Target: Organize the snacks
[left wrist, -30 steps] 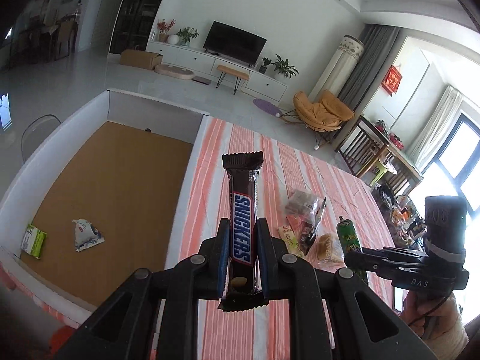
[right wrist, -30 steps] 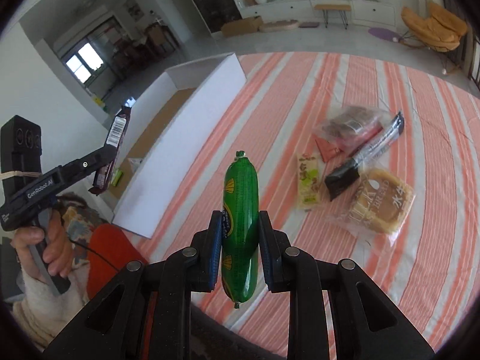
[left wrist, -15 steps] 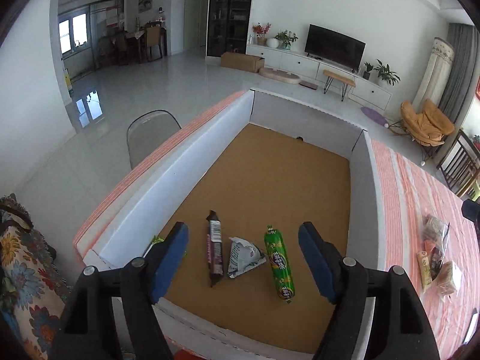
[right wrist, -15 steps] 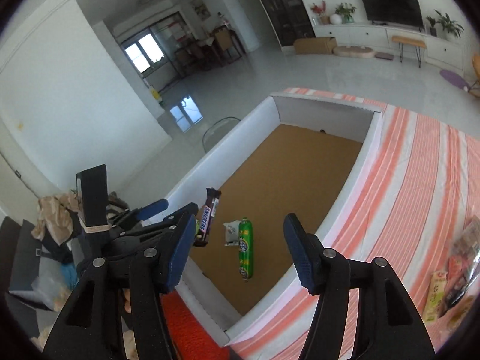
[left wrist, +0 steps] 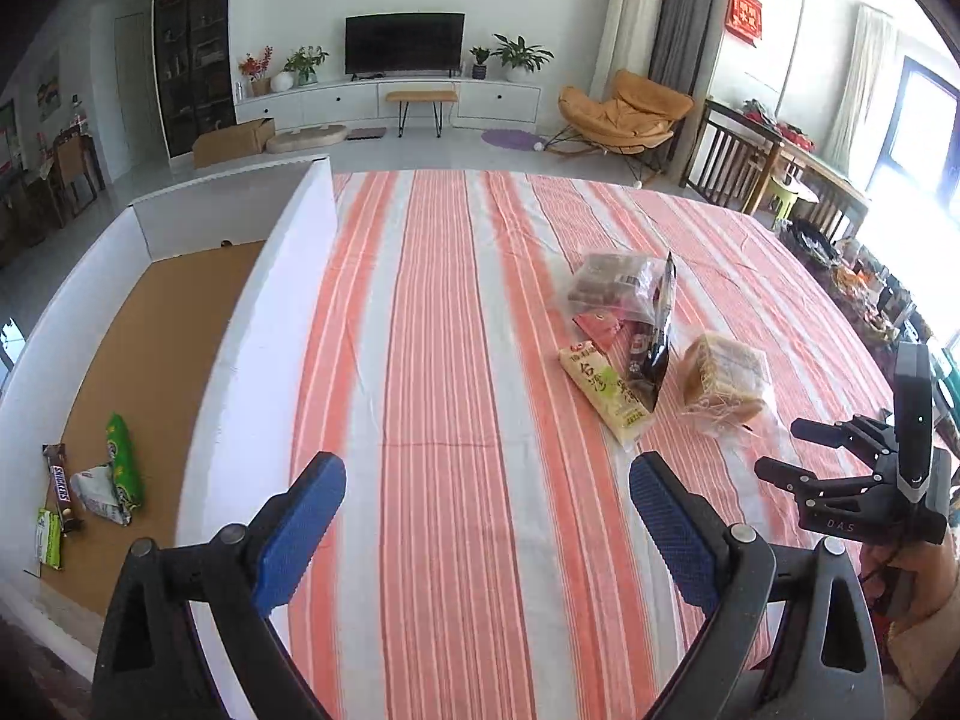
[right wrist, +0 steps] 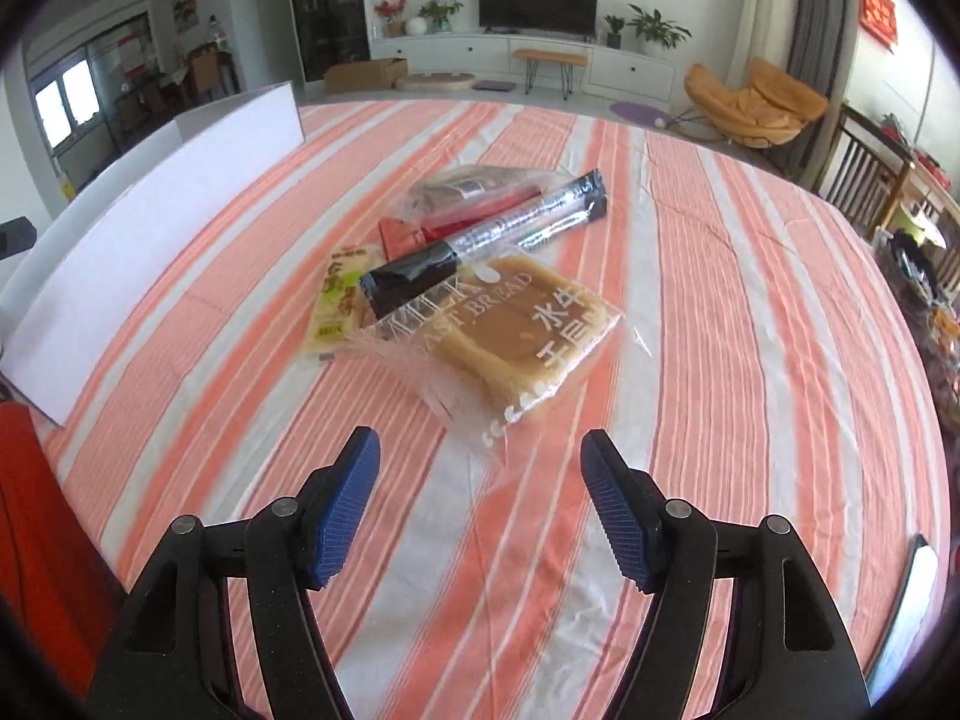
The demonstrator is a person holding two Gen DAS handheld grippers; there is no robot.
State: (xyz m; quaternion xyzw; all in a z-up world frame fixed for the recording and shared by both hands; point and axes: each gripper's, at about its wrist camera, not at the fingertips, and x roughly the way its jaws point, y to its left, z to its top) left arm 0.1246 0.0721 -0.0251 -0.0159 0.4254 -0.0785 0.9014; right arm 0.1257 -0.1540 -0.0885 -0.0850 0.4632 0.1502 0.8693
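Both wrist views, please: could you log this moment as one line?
left gripper: open, empty | right gripper: open, empty, facing bread pack | box: Snickers, green sausage inside

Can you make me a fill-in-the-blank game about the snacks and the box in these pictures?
1. The Snickers bar lies inside the white ____.
2. The tablecloth has white and ____ stripes.
3. The bread packet lies just ahead of the right gripper, whose jaws are ____.
4. The left gripper holds ____.

Missing words: box; orange; open; nothing
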